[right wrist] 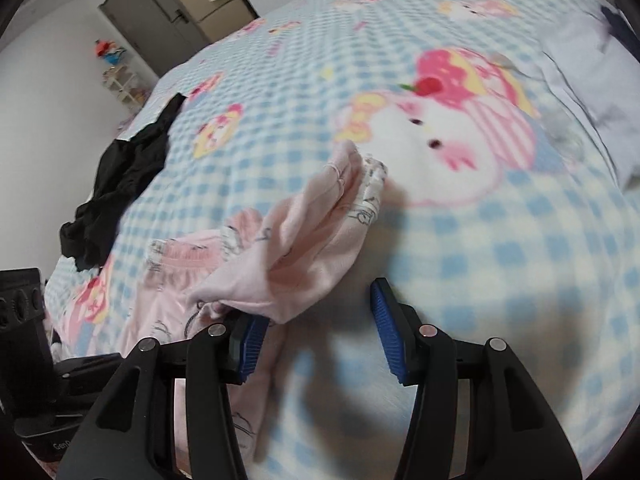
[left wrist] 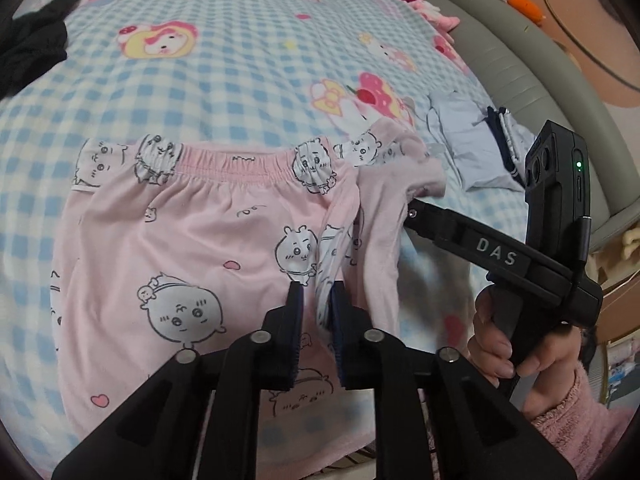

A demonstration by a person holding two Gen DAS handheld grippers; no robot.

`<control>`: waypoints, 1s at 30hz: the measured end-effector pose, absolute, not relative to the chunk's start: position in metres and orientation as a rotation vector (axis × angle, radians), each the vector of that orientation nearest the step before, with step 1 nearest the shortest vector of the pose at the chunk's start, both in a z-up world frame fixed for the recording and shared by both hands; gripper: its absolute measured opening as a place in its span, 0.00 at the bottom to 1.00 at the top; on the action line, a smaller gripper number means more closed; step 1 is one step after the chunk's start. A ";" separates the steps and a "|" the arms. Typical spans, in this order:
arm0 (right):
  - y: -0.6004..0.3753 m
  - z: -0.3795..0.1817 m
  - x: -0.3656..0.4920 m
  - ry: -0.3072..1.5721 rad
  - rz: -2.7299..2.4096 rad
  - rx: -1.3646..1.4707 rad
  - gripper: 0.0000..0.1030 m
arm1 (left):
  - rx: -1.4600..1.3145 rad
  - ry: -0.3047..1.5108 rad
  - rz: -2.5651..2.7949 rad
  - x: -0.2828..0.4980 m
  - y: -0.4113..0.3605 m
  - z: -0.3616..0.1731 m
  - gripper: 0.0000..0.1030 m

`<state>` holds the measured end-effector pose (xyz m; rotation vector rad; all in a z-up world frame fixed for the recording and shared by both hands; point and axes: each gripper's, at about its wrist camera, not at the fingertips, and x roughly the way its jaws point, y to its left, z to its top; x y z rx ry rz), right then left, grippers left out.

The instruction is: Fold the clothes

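Your left gripper [left wrist: 316, 296], jaws narrow, pinches nothing over pink cartoon-print cotton pyjama shorts [left wrist: 192, 232]; only the left view shows your right gripper's [right wrist: 320, 312] wide jaws draped with their fabric

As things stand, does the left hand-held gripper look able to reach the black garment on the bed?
Probably not without moving: the left hand-held gripper sits over the pink pajama shorts, while the black garment lies well beyond them. Only open checked blanket lies between, so nothing blocks the way.

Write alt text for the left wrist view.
Pink cartoon-print pyjama shorts lie on a blue checked bedspread, a bunched fold of them between the left gripper fingers. The right gripper reaches the shorts' right edge; a black garment lies far left.
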<state>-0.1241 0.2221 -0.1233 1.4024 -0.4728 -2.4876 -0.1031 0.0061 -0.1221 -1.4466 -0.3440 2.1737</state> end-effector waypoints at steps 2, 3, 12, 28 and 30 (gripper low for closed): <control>0.223 -0.121 -0.121 -0.489 -2.489 1.389 0.51 | -1.436 -0.379 2.165 -0.105 0.003 -0.121 0.44; 0.224 -0.122 -0.121 -0.498 -2.484 1.388 0.51 | -1.430 -0.397 2.161 -0.107 0.002 -0.121 0.46; 0.220 -0.133 -0.111 -0.507 -2.429 1.340 0.51 | -1.450 -0.312 2.138 -0.107 0.016 -0.121 0.46; 0.209 -0.148 -0.109 -0.616 -2.278 1.324 0.51 | -1.454 -0.398 2.071 -0.120 0.005 -0.124 0.54; 0.211 -0.148 -0.108 -0.613 -2.288 1.329 0.50 | -1.483 -0.357 2.064 -0.121 0.017 -0.129 0.50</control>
